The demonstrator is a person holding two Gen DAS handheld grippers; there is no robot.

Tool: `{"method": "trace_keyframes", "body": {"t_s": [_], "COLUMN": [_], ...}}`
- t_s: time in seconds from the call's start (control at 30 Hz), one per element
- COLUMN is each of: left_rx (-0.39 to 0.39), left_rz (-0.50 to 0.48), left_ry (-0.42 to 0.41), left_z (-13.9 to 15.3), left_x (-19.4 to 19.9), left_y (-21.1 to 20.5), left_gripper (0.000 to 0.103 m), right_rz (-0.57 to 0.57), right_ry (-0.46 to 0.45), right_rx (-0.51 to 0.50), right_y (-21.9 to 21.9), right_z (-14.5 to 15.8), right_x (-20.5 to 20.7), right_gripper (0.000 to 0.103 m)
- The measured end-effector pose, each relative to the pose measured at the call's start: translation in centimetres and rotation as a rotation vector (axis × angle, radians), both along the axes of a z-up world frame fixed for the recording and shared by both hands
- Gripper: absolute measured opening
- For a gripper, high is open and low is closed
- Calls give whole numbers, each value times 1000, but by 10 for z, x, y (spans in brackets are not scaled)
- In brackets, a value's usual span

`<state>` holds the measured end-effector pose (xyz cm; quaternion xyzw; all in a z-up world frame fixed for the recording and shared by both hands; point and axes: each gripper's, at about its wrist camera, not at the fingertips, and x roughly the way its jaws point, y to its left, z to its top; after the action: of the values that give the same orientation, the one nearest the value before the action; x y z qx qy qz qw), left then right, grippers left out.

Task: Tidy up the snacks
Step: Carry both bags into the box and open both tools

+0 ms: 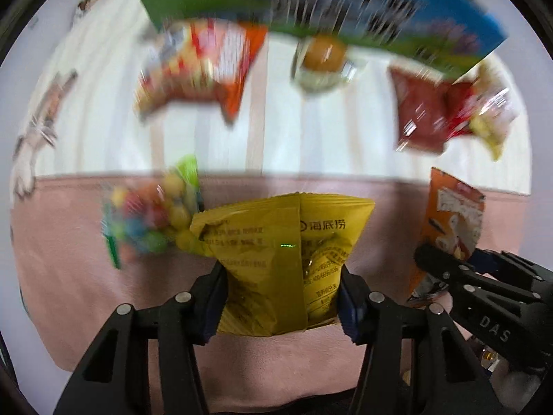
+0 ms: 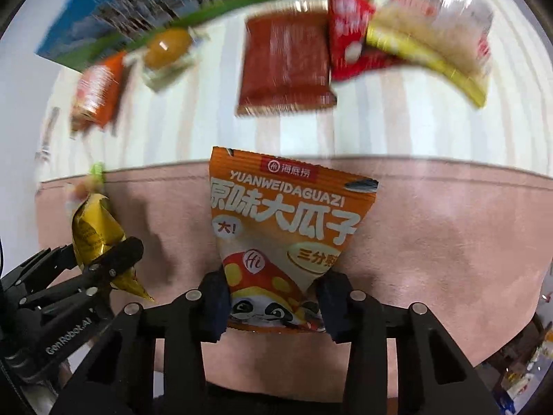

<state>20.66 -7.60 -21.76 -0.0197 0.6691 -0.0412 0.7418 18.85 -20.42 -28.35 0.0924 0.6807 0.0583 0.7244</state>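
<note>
- Left claw (image 1: 281,297) clamps yellow Haidilao packet (image 1: 276,259), lower centre.
- Right claw (image 2: 273,302) pinches orange sunflower-seed packet (image 2: 280,238), lower centre.
- Both hang over pink cloth (image 2: 432,242).
- Advice: carry level, grip firm; blue-green box (image 1: 432,10) lies along top edge.

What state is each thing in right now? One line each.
left tool: shut on the yellow packet
right tool: shut on the orange seed packet
yellow packet: sealed, gripped at its lower end
orange seed packet: sealed, gripped at its lower end
candy bag: lying on the pink surface, blurred
dark red packet: flat on the striped cloth
</note>
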Motion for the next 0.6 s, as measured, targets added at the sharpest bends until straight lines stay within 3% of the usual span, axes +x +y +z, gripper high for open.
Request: {"method": "trace_keyframes", "body": {"t_s": [0.17, 0.37, 0.5, 0.6], "left_rx": [-79, -158, -155, -138], "left_rz": [7, -7, -15, -17], "left_ry": [-96, -207, -219, -176], "left_z": [66, 144, 175, 173], "left_x": [23, 95, 146, 187], "left_y": [1, 22, 34, 44], "left_gripper": [52, 52, 52, 52], "right_rz": [6, 27, 21, 20], "right_ry": [-99, -238, -296, -293], "right_rx": [80, 182, 214, 232], "right_y": [3, 4, 4, -1], "right_z": [60, 151, 190, 199], "right_x": [16, 70, 124, 166], "right_gripper": [44, 44, 44, 44]}}
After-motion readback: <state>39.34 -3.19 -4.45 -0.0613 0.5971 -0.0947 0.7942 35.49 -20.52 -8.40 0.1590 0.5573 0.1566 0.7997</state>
